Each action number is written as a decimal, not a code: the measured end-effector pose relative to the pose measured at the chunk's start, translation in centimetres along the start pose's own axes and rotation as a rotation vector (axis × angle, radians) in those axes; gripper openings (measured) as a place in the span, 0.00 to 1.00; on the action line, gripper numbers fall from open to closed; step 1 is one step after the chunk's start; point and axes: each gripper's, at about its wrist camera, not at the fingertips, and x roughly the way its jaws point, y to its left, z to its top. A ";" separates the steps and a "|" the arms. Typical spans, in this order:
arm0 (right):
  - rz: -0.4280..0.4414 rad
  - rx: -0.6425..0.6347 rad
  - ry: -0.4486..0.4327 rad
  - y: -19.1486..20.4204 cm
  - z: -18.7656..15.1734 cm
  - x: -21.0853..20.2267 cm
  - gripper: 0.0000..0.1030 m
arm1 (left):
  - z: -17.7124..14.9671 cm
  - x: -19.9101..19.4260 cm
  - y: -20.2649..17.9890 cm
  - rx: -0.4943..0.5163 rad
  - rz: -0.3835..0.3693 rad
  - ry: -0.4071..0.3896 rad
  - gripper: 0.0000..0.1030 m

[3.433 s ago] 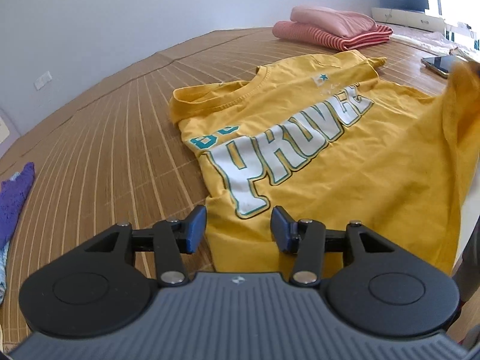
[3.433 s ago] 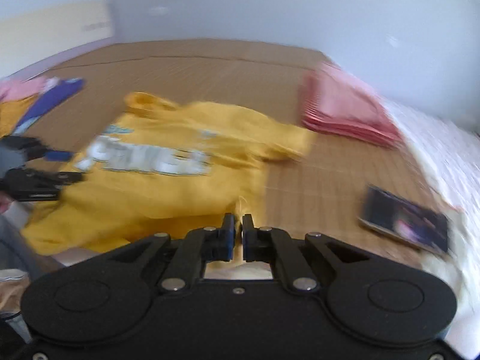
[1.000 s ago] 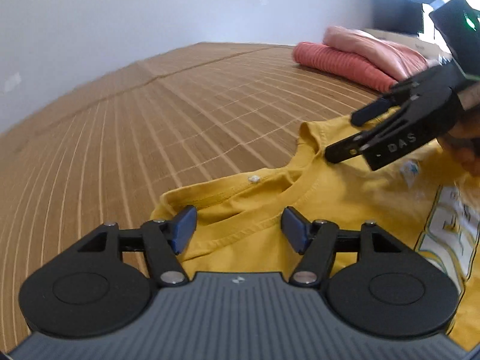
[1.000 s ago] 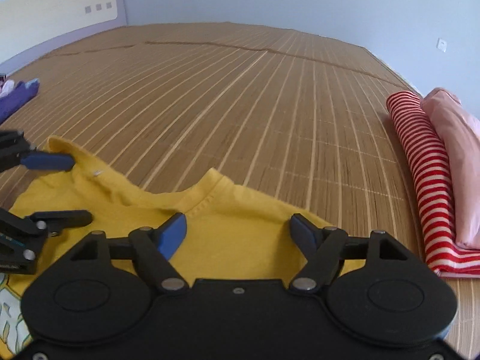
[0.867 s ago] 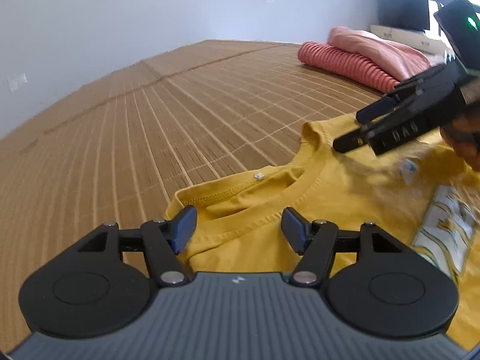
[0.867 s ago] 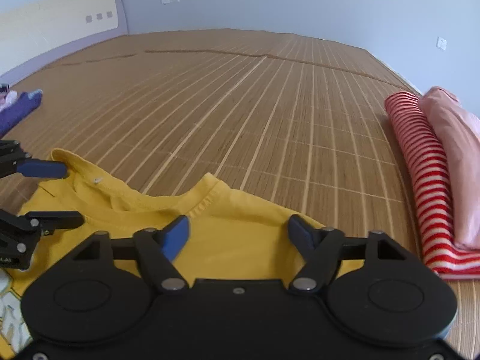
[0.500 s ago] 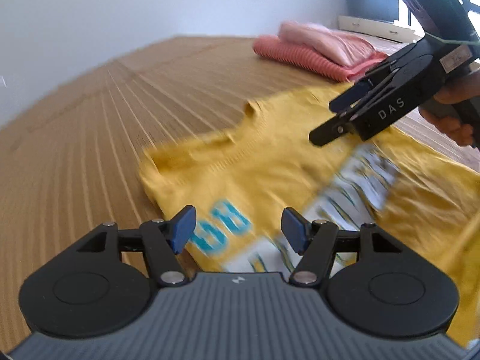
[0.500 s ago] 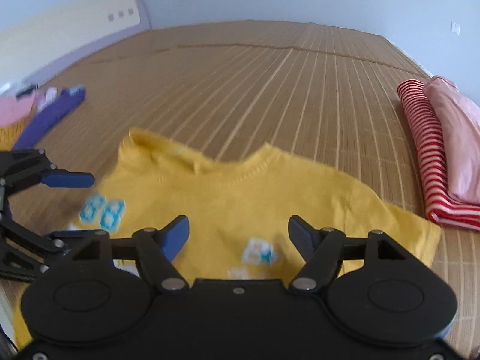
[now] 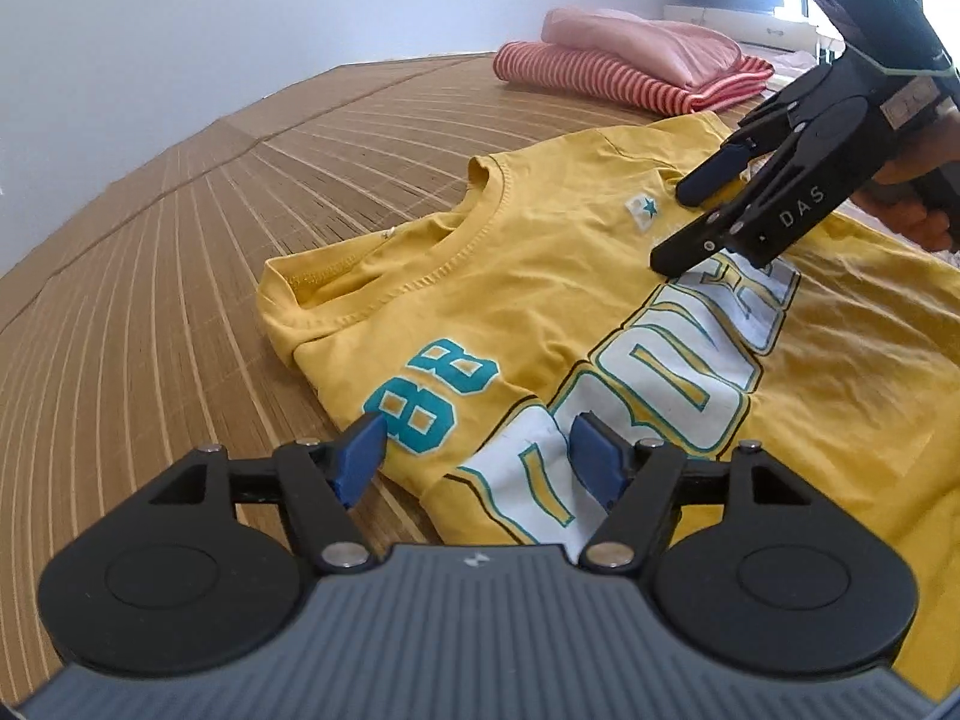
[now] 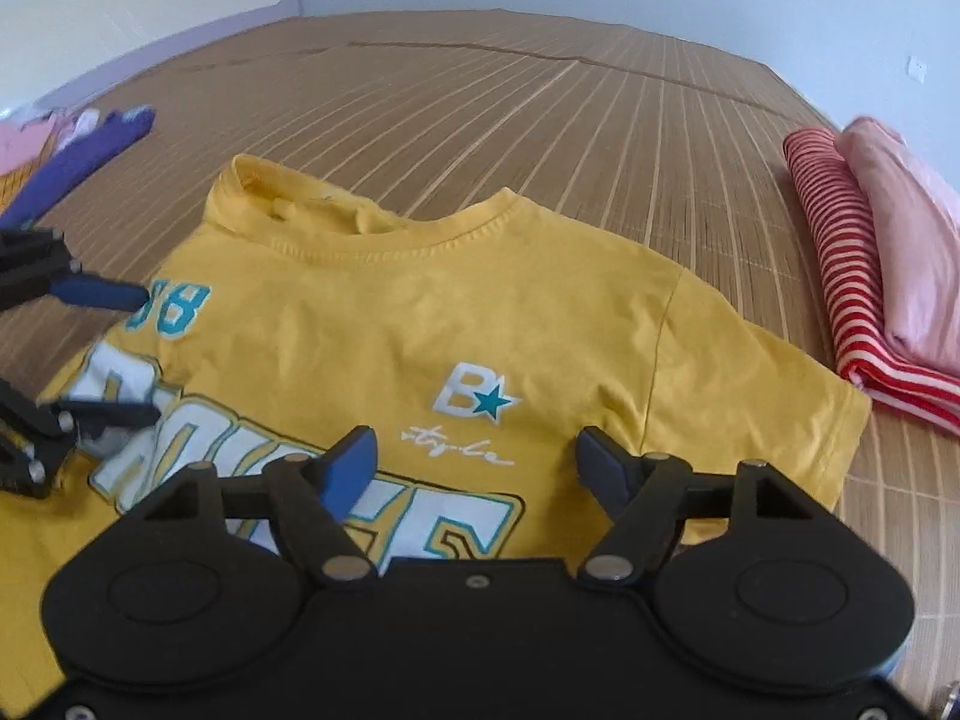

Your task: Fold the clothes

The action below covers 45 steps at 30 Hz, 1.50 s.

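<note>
A yellow T-shirt [image 9: 540, 276] with a white and teal print lies face up on the bamboo mat [image 9: 180, 240], collar toward the far side. My left gripper [image 9: 477, 438] hovers over the "88" print near the shirt's left edge. Its jaws are opening and nothing is between them. My right gripper [image 9: 675, 225] hangs open above the small star logo, a hand behind it. In the right wrist view the shirt [image 10: 420, 312] spreads one sleeve to the right. There the right gripper [image 10: 474, 444] is empty over the chest, and the left gripper [image 10: 144, 354] shows at the left edge.
A folded red-striped garment [image 9: 600, 72] with a folded pink one [image 9: 642, 45] on top sits beyond the shirt's right sleeve, seen again as the striped garment [image 10: 840, 240]. A purple garment [image 10: 84, 162] lies far left. Bare mat [image 10: 480, 102] stretches behind the collar.
Both grippers have drawn back from the collar to over the chest print. The shirt now lies flatter, with more of its lettering in view.
</note>
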 end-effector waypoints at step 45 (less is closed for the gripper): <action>0.331 0.517 -0.138 -8.8 -1.3 -2.0 0.68 | 2.6 1.8 -9.3 0.079 -0.028 -0.173 0.11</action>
